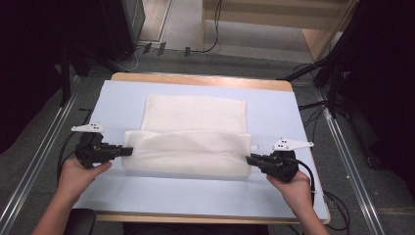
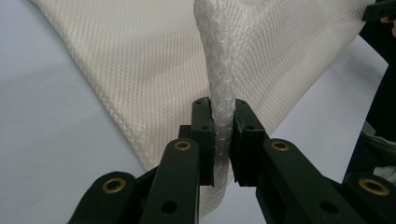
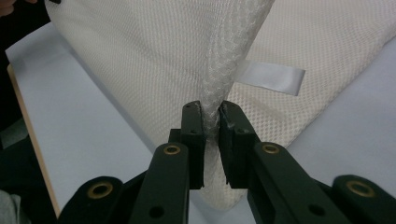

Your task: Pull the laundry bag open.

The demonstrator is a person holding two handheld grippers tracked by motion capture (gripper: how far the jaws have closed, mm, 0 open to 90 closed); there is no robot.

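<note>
A white mesh cloth [image 1: 193, 134] lies on the pale blue table cover [image 1: 161, 191], its near half lifted and folded toward the far half. My left gripper [image 1: 128, 151] is shut on the cloth's left edge; in the left gripper view the bunched mesh [image 2: 223, 93] runs up between the black fingers [image 2: 203, 126]. My right gripper [image 1: 249, 159] is shut on the cloth's right edge, and the right gripper view shows the mesh [image 3: 224, 70] pinched between its fingers [image 3: 192, 126]. A white label tab [image 3: 271, 77] sticks out of the cloth near that corner.
The wooden table's edge [image 1: 205, 218] rims the blue cover at the front. Metal rails [image 1: 352, 171] run along both sides of the table. Cables [image 1: 205, 46] and dark stands lie on the floor behind, with a wooden shelf [image 1: 313, 29] at the back right.
</note>
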